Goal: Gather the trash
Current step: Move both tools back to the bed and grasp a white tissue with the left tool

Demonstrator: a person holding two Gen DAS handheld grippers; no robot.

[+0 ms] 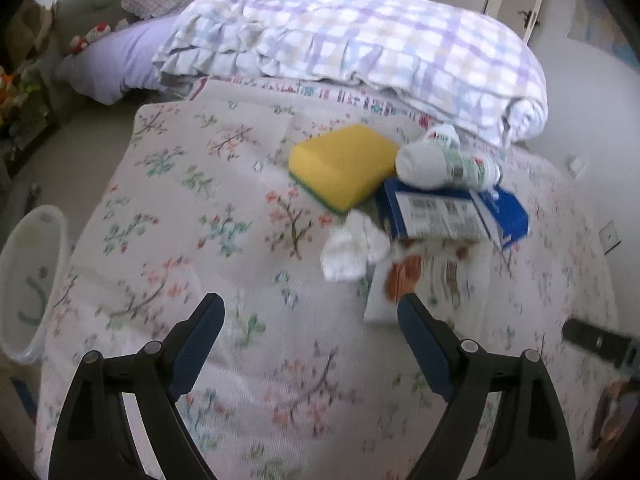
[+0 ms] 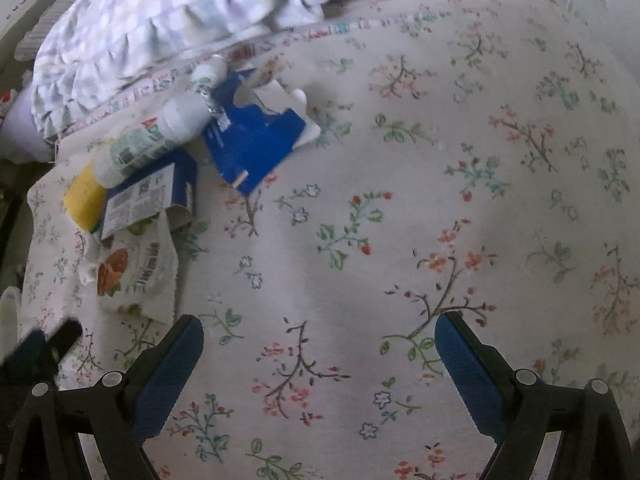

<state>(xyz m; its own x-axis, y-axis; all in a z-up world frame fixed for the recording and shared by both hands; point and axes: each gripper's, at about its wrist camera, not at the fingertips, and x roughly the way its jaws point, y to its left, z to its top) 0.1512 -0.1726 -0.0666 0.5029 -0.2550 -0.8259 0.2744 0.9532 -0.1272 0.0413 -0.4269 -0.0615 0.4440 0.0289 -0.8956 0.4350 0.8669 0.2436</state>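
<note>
A heap of trash lies on the flowered bedspread (image 1: 224, 208): a yellow sponge (image 1: 344, 164), a white bottle (image 1: 444, 160) resting on a blue carton (image 1: 452, 212), a crumpled white tissue (image 1: 352, 248) and a white snack wrapper (image 1: 420, 284). My left gripper (image 1: 310, 312) hangs open just short of the tissue and wrapper, nothing between its fingers. In the right wrist view the bottle (image 2: 148, 144), torn blue carton (image 2: 252, 140), sponge (image 2: 84, 196) and wrapper (image 2: 136, 268) sit at the upper left. My right gripper (image 2: 318, 330) is open over bare bedspread, to the right of the heap.
A white plastic bin (image 1: 28, 284) stands on the floor left of the bed. A folded checked quilt (image 1: 360, 36) lies behind the trash, with a lilac pillow (image 1: 116, 56) beside it. The other gripper (image 1: 596, 344) shows at the right edge.
</note>
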